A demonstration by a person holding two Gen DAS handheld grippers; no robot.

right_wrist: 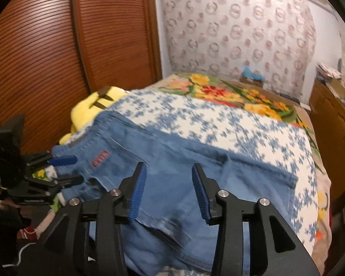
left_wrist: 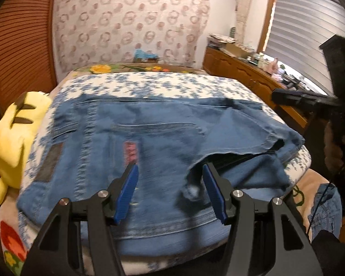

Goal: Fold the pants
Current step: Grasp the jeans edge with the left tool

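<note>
Left gripper (left_wrist: 170,168) and right gripper (right_wrist: 169,168): both parted, nothing between the blue pads.
Yellow plush toy (left_wrist: 13,128) at left; folded blue jeans (left_wrist: 149,138) centred on floral bedspread (left_wrist: 149,82), beneath both grippers; wooden dresser (left_wrist: 241,69) at right.

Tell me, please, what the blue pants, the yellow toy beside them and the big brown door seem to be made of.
The blue pants: denim, probably cotton; faded matte blue with pale stitched seams.
The yellow toy: soft plush, judging by its fuzzy, rounded, squashed shape.
The brown door: looks like wood, reddish-brown with a slight sheen, made of horizontal slats; it could also be a wood-look laminate.
</note>
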